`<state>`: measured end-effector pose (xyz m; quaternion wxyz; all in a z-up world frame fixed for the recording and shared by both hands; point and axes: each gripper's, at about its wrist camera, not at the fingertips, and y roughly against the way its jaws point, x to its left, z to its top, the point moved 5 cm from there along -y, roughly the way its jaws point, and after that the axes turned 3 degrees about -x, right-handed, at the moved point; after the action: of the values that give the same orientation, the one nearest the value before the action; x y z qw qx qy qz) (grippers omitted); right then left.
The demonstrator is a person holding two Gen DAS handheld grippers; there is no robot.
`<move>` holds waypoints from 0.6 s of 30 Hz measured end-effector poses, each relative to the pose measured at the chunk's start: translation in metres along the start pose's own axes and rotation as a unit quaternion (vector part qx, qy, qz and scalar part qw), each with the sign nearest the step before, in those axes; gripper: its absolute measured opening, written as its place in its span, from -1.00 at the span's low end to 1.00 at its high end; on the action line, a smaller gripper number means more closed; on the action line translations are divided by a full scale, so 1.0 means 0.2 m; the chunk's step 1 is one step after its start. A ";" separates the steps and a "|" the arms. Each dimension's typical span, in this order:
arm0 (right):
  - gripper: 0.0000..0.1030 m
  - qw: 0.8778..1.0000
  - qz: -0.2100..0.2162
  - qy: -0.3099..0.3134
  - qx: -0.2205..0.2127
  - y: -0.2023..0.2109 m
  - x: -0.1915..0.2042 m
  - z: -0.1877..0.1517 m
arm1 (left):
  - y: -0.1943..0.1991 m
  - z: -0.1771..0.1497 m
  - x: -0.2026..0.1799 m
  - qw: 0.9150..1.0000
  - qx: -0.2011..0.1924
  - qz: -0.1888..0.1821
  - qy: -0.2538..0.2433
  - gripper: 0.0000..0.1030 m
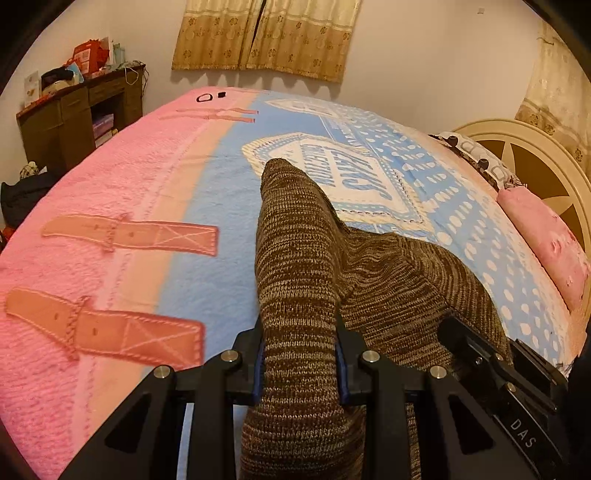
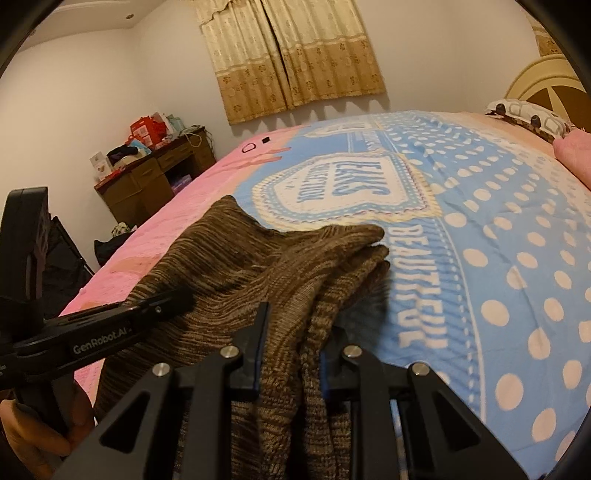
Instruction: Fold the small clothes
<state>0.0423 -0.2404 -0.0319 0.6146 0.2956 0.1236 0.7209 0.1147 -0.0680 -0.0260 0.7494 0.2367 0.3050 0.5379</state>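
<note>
Brown marled knit garment (image 1: 306,258), ribbed, mixed dark and tan yarn, looks like a small sweater or similar; exact type unclear. It lies on the bed near the front edge, over the blue part of the bedspread (image 1: 221,258), partly lifted and bunched. One long tube-like section runs away from the camera in the left wrist view, ending in a rounded tip near the printed crest (image 1: 332,166). In the right wrist view the fabric is gathered in several folds, with a rounded end by the word BEAUTIFUL (image 2: 421,284).

Left gripper (image 1: 299,354): fingers pinching a thick fold of the knit, blue pads pressed against it on both sides. Right gripper (image 2: 291,347): fingers likewise clamped on a bunch of the knit, cloth filling the gap. The two grippers sit close beside each other; the left one shows at lower left of the right wrist view, with a hand (image 2: 33,439) on its handle.

Bedspread is pink with printed belt-strap shapes (image 1: 129,232) on the left, blue with pale polka dots on the right. Two small black items (image 1: 210,96) rest at the far pink end. Pink pillow (image 1: 546,243) and a patterned pillow (image 1: 476,155) lie by the cream headboard (image 1: 532,147). Dark wooden desk (image 1: 74,118) with clutter stands at left; gold curtains (image 1: 266,33) hang on the back wall. Nothing lies on the garment besides the grippers.
</note>
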 end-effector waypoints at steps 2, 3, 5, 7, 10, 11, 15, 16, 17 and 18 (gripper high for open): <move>-0.53 1.000 0.003 0.007 -0.003 0.02 0.05 0.00 | 0.04 -0.01 0.04 1.000 -0.005 0.003 0.003 -0.43; -0.53 1.000 0.005 0.012 -0.005 0.02 0.07 0.00 | 0.06 -0.01 0.06 1.000 -0.007 0.005 0.005 -0.43; -0.53 1.000 0.008 0.026 -0.008 0.03 0.14 0.02 | 0.09 -0.01 0.11 1.000 -0.013 0.013 0.008 -0.43; -0.53 0.999 0.013 0.038 -0.013 0.03 0.20 0.03 | 0.12 -0.01 0.15 1.000 -0.017 0.023 0.011 -0.43; -0.53 0.998 0.024 0.051 -0.015 0.02 0.29 0.04 | 0.16 -0.01 0.22 0.999 -0.021 0.037 0.016 -0.43; -0.53 0.998 0.027 0.054 -0.015 0.01 0.32 0.04 | 0.18 -0.01 0.25 0.999 -0.022 0.041 0.019 -0.43; -0.53 0.997 0.042 0.059 -0.011 -0.04 0.39 0.03 | 0.21 -0.02 0.33 0.998 -0.025 0.053 0.029 -0.43; -0.53 0.997 0.044 0.061 -0.010 -0.04 0.40 0.03 | 0.22 -0.02 0.34 0.998 -0.024 0.054 0.031 -0.43; -0.53 0.997 0.046 0.063 -0.009 -0.05 0.42 0.02 | 0.22 -0.03 0.36 0.998 -0.025 0.055 0.033 -0.43; -0.53 0.997 0.048 0.065 -0.009 -0.06 0.44 0.02 | 0.23 -0.03 0.38 0.997 -0.025 0.056 0.036 -0.43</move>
<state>0.0479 -0.1540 -0.0099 0.5722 0.2484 0.1426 0.7685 0.0973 0.0178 -0.0145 0.7120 0.2153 0.3045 0.5949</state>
